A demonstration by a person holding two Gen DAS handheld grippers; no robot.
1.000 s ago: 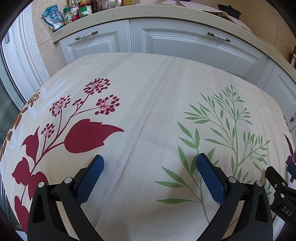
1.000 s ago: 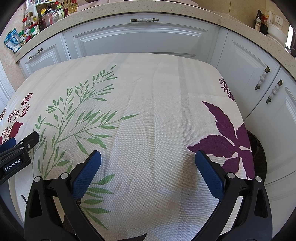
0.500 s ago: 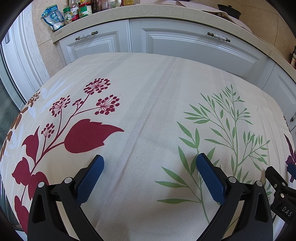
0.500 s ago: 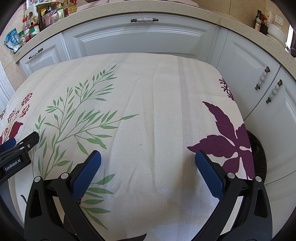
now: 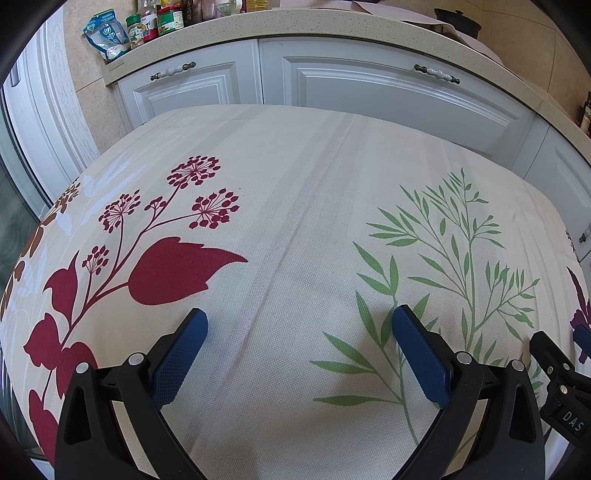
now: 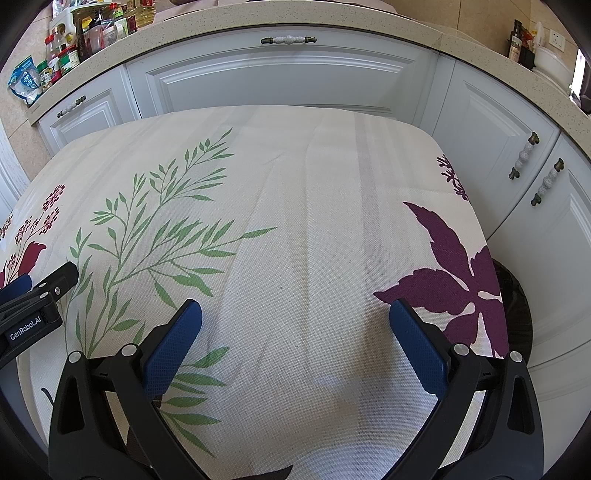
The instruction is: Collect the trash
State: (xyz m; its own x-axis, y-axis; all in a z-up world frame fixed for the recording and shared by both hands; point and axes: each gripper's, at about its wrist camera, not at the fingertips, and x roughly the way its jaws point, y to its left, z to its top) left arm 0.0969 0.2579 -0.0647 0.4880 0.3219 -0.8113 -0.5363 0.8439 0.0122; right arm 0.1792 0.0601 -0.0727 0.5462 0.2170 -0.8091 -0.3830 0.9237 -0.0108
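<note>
Trash: we see none on the tablecloth point(image 5: 295, 221) in either view; where it lies we cannot tell.
Left gripper point(image 5: 300, 325): jaws wide apart, empty, over the table's near edge.
Right gripper point(image 6: 295, 314): also spread and empty, beside it.
Risk: reaching blind, we may snag the cloth.
Beyond: a dark bin point(image 6: 517, 314) sits below the table's right edge.

Setting: home kitchen. White panelled cabinet doors point(image 6: 280, 81) with ceramic-and-brass handles point(image 6: 289, 40) run along the far side and wrap round to the right. Speckled beige stone countertop point(image 5: 332, 26) above them. Far left on the counter: jars, bottles and a foil packet point(image 5: 107, 35) of foodstuffs. Far right: a wall socket point(image 6: 557, 37) on beige tile. Near: table under a cream tablecloth point(image 6: 314, 221) printed with leaves and flowers.
</note>
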